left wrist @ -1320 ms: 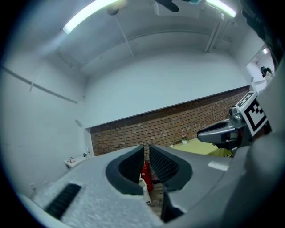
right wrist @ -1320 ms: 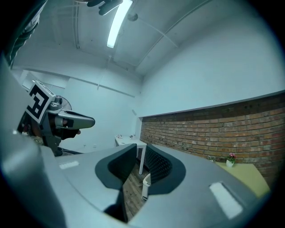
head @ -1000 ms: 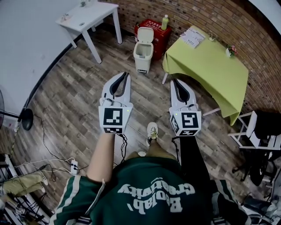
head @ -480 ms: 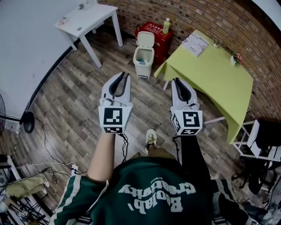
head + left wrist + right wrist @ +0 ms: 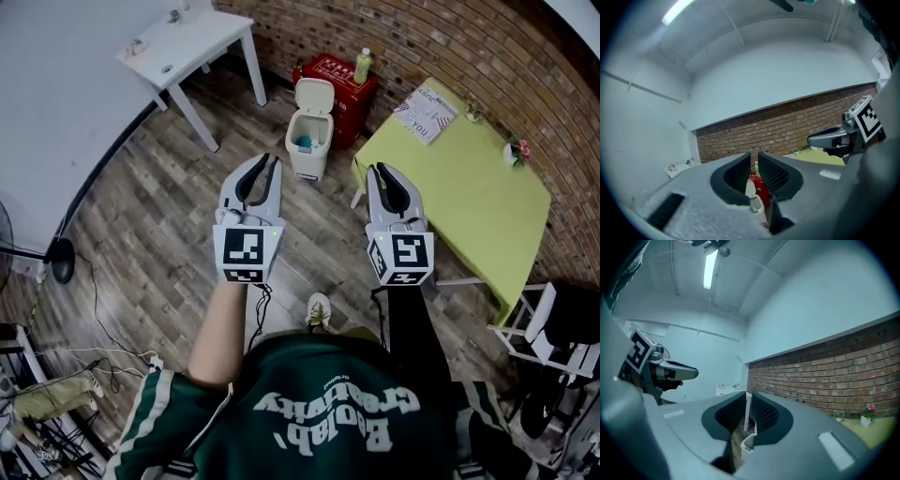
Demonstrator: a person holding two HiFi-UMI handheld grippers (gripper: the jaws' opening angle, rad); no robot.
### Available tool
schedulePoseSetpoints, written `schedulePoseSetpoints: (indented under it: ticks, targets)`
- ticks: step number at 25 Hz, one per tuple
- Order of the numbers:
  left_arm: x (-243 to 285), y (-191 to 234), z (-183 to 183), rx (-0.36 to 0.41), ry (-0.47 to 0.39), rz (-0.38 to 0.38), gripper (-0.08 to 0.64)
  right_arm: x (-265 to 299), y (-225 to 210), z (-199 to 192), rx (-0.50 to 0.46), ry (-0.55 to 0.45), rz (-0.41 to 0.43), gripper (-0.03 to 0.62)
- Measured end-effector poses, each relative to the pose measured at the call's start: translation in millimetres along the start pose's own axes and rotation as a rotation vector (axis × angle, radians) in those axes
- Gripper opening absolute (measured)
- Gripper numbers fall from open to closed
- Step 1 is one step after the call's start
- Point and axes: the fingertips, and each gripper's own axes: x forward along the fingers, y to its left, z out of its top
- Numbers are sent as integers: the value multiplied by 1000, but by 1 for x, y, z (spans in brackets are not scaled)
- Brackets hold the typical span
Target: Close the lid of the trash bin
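A small white trash bin point(image 5: 308, 150) stands on the wooden floor by the brick wall, its lid point(image 5: 315, 92) tipped up and back, with something blue inside. Both grippers are held level, side by side, short of the bin and apart from it. My left gripper point(image 5: 267, 161) points toward it, with a narrow gap between its jaws; in the left gripper view point(image 5: 754, 161) the bin point(image 5: 757, 206) shows through that gap. My right gripper point(image 5: 379, 170) is just right of the bin; its jaws are opening with nothing between them. The right gripper view point(image 5: 748, 401) shows the bin's rim point(image 5: 746, 444) below.
A red crate point(image 5: 336, 73) with a green bottle point(image 5: 362, 66) sits behind the bin. A table with a green cloth point(image 5: 469, 187) stands close on the right, a white table point(image 5: 187, 42) at the back left. Cables and a fan base point(image 5: 58, 255) lie at left.
The person has walked toward the bin: the bin, crate and green table have drawn nearer in the head view. Both grippers keep their side-by-side pose.
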Motion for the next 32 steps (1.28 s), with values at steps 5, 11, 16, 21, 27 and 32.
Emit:
schedulePoseSetpoints:
  ticks: [5,11,16,21,27,32]
  targets:
    - [31,6,3,8,4,13,55,27,-22,1,14,-11,7,56]
    - [47,7,7,18,6,17,57,44,-34,-1,25,-13,14,55]
    - [50,14,10,15,3,31,55,52,-41,-1,34,-18,7,55]
    - [58,21,10,22,5,38,55,64,-46,-2,42,-16,2,55]
    - [72,34,10,21,-5,39,55,81,-49,-1,44,-20,-7,55]
    - [89,48,6,19,-7,32,55,103,-46,-3,37,-11,-6,55]
